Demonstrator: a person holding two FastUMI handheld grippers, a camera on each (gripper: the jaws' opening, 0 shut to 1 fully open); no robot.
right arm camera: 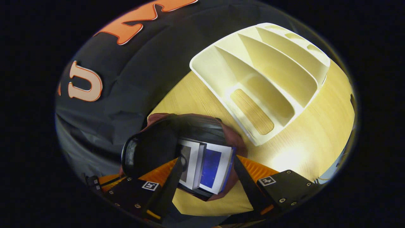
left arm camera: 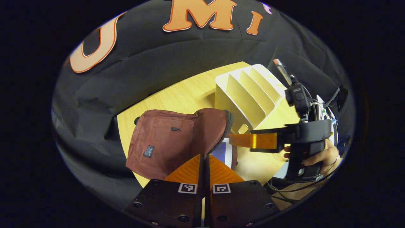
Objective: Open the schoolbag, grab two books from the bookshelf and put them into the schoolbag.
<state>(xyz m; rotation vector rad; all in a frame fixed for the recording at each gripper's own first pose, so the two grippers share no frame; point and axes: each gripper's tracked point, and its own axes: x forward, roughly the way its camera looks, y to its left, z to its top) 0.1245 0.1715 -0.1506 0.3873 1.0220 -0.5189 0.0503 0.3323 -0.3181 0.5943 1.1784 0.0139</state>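
Two books (right arm camera: 205, 167) stand side by side in the open mouth of the schoolbag (left arm camera: 164, 142), one with a deep blue cover framed in white, the other white with a grey panel; no writing on either can be read. The schoolbag is a soft maroon fabric pack lying on the pale wood-grain table (left arm camera: 177, 95), with one small dark sewn label on its front, too small to read, one dark zip pull above it, and a black toothed zipper running along its opened edge. In the right gripper view its lining shows black and glossy around the books.

One bookshelf (right arm camera: 262, 72) sits on the table just beyond the bag, to the right: a cream, smooth plastic rack with slanted dividers forming four slots, and one rounded oblong cutout in its floor through which the wood shows.

The left gripper (left arm camera: 205, 158) has its two ribbed orange fingers pressed together, with nothing between them, pointing at the bag's mouth. Two square black-and-white marker tags sit on its black body.

The right gripper (right arm camera: 207, 172) has its orange fingers spread wide, one on each side of the bag's opening and the books, not pressing on them. In the left gripper view it shows at the right, held by a hand (left arm camera: 326, 156), its black body trailing cables.
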